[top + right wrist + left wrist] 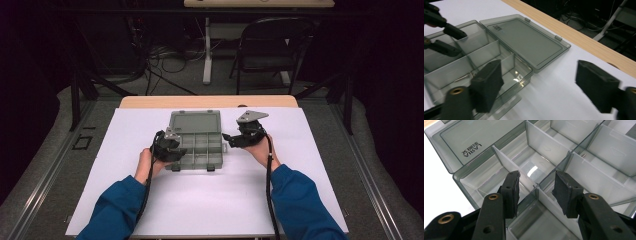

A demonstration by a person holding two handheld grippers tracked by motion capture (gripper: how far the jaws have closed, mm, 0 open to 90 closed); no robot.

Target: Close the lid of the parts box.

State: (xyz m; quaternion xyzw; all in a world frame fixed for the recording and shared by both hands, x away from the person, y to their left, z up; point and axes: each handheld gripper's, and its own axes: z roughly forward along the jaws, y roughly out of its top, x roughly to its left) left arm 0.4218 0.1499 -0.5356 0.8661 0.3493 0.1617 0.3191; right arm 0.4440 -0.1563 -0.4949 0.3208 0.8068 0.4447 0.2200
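Note:
A smoky grey plastic compartment box (216,150) lies open on the white sheet, its lid (195,122) flat behind it. My left gripper (179,152) hovers at the box's front left. In the left gripper view its jaws (537,192) straddle a crossing of dividers (509,165), and the pads (511,192) touch nothing. My right gripper (227,139) hangs just right of the box. In the right gripper view its jaws (541,82) stand wide apart over the sheet by the box's corner (524,75), with nothing between them. A small metal pin (462,78) lies in one compartment.
The wooden table edge (207,101) runs behind the lid. A folding chair (272,47), a table leg (207,55) and cables stand on the floor beyond. White sheet (215,200) stretches in front of the box and to both sides.

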